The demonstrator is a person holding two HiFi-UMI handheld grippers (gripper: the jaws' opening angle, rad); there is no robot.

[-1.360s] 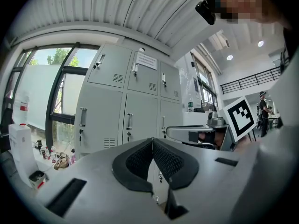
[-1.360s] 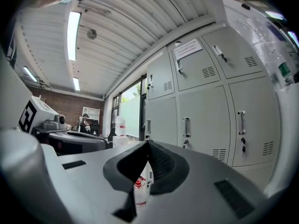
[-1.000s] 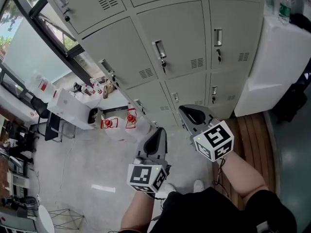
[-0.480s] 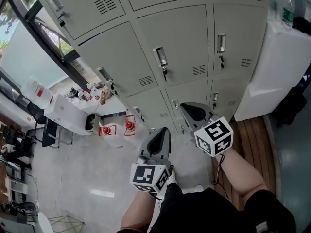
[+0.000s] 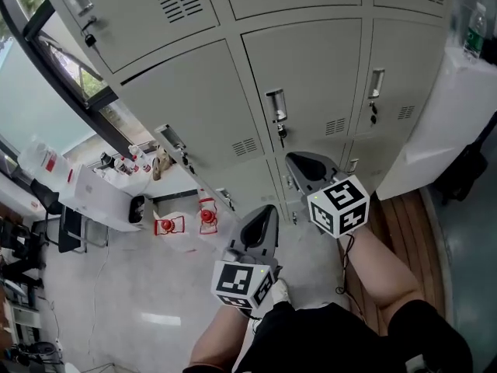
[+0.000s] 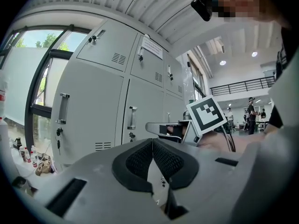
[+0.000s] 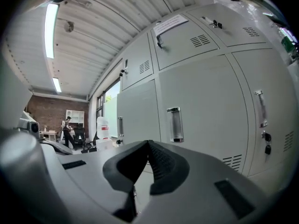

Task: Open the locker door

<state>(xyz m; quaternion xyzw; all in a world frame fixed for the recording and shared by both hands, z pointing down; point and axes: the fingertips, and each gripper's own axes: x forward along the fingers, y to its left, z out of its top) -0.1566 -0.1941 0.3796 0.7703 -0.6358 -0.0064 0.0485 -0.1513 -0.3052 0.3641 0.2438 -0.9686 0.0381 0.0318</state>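
Note:
A wall of grey lockers fills the top of the head view. The middle locker door (image 5: 303, 84) has a chrome handle (image 5: 276, 106) with a key lock below it. My right gripper (image 5: 304, 165) is shut and empty, pointing at the lockers just below that door, not touching. In the right gripper view its jaws (image 7: 148, 143) meet in front of a door with an upright handle (image 7: 174, 124). My left gripper (image 5: 262, 217) hangs lower and further back, shut on nothing. Its closed tips (image 6: 152, 142) face a locker handle (image 6: 132, 117).
A white cabinet (image 5: 450, 107) with a bottle (image 5: 474, 33) on top stands right of the lockers, over a strip of wooden floor (image 5: 404, 224). Left are a window frame (image 5: 70, 76), white boxes (image 5: 101, 196) and red items (image 5: 206, 216) on the concrete floor.
The view has moved nearer to the lockers, and the middle door's handle now sits lower and further right. Both grippers stay shut, side by side.

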